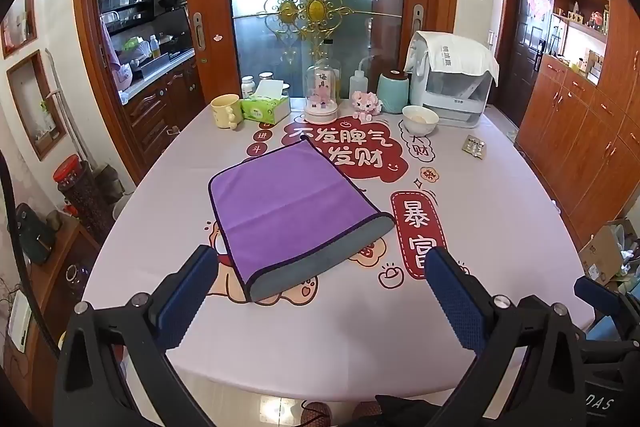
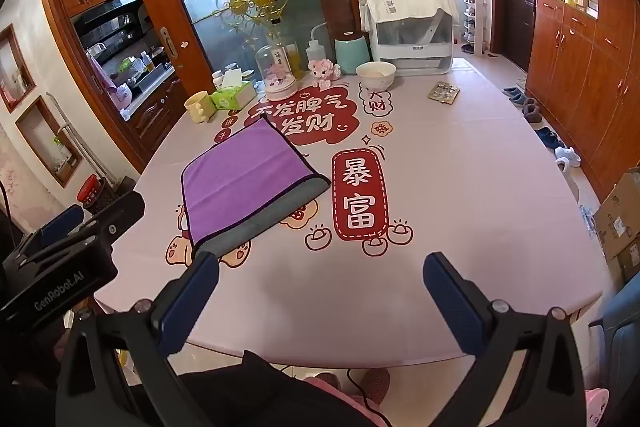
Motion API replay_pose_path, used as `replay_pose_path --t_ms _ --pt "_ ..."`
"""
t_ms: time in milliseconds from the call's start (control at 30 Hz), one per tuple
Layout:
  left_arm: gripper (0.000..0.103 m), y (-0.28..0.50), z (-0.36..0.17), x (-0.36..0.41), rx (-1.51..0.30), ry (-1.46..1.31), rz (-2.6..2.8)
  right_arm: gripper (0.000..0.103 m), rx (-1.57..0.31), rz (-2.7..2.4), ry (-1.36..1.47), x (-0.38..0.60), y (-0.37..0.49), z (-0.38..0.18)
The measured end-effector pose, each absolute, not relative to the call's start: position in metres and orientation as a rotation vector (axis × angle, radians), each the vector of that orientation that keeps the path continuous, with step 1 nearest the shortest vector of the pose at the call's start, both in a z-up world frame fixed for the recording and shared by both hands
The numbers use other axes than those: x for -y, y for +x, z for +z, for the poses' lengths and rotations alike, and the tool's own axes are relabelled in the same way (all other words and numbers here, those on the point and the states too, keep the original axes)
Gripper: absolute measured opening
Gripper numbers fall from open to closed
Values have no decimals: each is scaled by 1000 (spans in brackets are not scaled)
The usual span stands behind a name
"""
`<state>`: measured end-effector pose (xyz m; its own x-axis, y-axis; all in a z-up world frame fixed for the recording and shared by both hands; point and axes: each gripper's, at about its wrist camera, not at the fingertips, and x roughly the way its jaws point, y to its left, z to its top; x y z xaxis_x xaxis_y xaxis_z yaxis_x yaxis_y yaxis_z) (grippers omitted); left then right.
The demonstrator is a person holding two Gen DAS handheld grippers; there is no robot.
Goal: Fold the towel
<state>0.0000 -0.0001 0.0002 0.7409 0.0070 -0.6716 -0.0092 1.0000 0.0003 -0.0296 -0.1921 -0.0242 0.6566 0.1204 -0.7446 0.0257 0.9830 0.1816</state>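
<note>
A purple towel [image 1: 286,205] with a grey underside lies folded over on the pale printed tablecloth; its grey lower layer sticks out along the near edge. It also shows in the right wrist view [image 2: 244,175]. My left gripper [image 1: 320,287] is open and empty, held above the table's near edge just short of the towel. My right gripper [image 2: 320,291] is open and empty, to the right of the towel's near corner. The left gripper's body [image 2: 68,259] shows at the left of the right wrist view.
At the table's far end stand a yellow mug [image 1: 226,111], a tissue box [image 1: 266,107], a glass dome [image 1: 321,93], a pink toy [image 1: 366,105], a teal canister [image 1: 393,91], a white bowl [image 1: 420,119] and a covered appliance [image 1: 454,79]. A blister pack [image 1: 474,147] lies right.
</note>
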Motion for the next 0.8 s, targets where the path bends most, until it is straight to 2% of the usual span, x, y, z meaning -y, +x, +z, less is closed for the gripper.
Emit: replay_pose_path --t_ms 800 --pt "102 9 1 -6 -748 5 21 102 -861 27 186 195 -21 -25"
